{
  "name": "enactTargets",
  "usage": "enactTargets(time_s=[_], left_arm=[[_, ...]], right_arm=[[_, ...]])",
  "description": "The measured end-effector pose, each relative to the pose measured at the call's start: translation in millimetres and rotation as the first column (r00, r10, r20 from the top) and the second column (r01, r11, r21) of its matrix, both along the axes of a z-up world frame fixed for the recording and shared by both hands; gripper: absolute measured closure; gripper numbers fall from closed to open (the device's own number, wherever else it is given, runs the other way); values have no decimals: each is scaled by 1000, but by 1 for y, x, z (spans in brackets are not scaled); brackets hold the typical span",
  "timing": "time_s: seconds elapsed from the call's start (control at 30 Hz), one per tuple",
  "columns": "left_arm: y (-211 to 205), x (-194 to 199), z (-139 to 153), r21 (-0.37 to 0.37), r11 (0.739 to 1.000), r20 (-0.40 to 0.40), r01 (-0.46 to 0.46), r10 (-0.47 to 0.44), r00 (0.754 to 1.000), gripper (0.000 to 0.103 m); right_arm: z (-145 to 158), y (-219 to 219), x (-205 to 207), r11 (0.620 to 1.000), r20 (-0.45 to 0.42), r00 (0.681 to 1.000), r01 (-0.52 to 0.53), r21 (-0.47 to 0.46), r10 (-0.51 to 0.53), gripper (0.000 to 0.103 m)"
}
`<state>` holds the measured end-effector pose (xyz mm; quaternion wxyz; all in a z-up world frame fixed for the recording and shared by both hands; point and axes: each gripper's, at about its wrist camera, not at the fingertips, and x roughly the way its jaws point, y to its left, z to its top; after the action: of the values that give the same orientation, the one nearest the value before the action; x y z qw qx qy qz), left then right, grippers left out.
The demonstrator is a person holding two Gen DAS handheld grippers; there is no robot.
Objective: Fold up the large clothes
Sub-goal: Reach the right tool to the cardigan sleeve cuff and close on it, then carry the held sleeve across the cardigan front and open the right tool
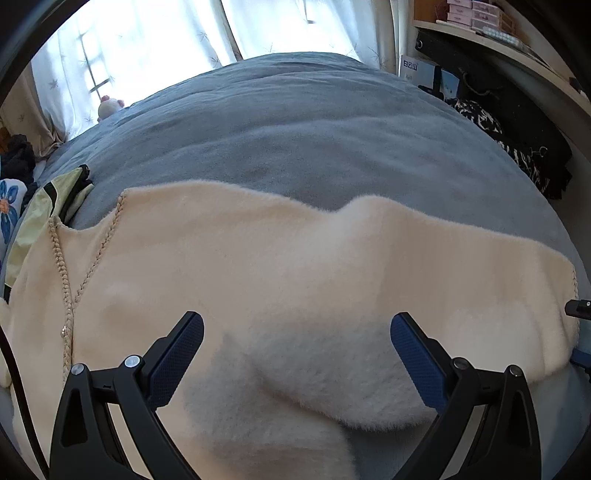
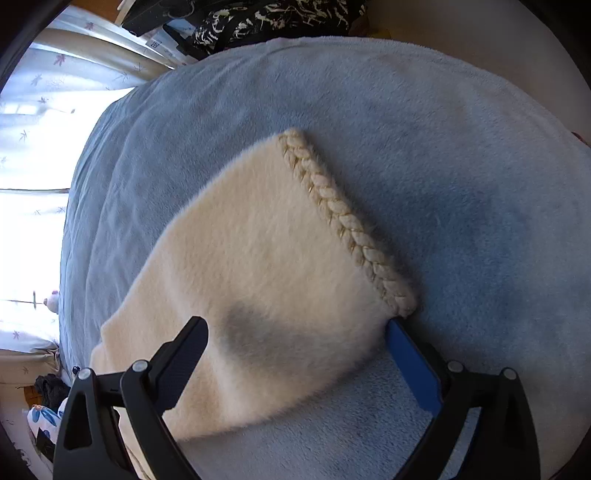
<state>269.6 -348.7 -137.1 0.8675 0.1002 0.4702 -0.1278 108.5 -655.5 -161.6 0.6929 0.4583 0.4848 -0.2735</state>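
Nearest the left wrist camera, the left claw [image 1: 296, 332] stood spread wide, its two blue-padded fingers [image 1: 177, 363] well apart above the cream fleece garment [image 1: 280, 280] and gripping nothing. The garment lay flat across the near part of the bed, on a grey-blue blanket [image 1: 303, 133], with a soft fold ridge running through its middle. A braided trim [image 1: 61, 266] edged the garment along its left side. Just beyond that edge lay a pale green cloth with dark stripes [image 1: 55, 199], and to its left a floral-print fabric [image 1: 9, 206]. Farther off, a small plush toy [image 1: 108, 107] sat at the far edge of the bed before white curtains [image 1: 147, 44] lit from behind. To the right of the bed lay a black-and-white patterned cloth [image 1: 491, 133], with a shelf of boxes [image 1: 476, 14] above it.

In the right wrist view, the right claw [image 2: 295, 332] was likewise spread, holding nothing; a sleeve-like part of the same garment [image 2: 266, 258] passed between its fingers, and the blue right pad [image 2: 413, 365] sat just beside the lower end of the braided cuff [image 2: 347, 225]. Whether that pad touched the fabric could not be told. The blanket [image 2: 461, 147] surrounded this part on all visible sides, with the curtains [image 2: 33, 147] beyond at left.
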Motion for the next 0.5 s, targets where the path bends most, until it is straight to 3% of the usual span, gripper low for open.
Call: enactTargets(time_s=[0.1,0.13,0.17,0.2,0.23,0.27,0.33,0.5], left_arm=[[-5,-3,-3,20,999,-28,29,-28,999,2],[-4,-4,-2,21,999,-29,32,-32,999,2],[-3,-5,-1,22,999,-32,35,-34,999,2],[-3,-7,1,17,999,-37,41,-41,999,2],[1,-9,4,16,999,-33,47,-47,998,2],[3,-12,9,24,998,-18,50,-50,999,2],[9,-17,20,45,997,22,57,-58,998,2],[43,-32,61,27,998,114,58,-60,992,2]], right_arm=[[0,10,6,997,-37,999,-39,-62,37,7],[2,13,8,995,-36,998,-53,-81,50,16],[3,16,8,994,-26,998,-65,-92,63,28],[5,17,8,992,-26,996,-83,-100,81,59],[7,16,8,991,-8,995,-96,-92,96,75],[9,15,7,991,12,995,-101,-85,102,80],[22,17,6,989,43,993,-105,-101,110,87],[81,55,15,958,147,967,-169,-232,207,87]])
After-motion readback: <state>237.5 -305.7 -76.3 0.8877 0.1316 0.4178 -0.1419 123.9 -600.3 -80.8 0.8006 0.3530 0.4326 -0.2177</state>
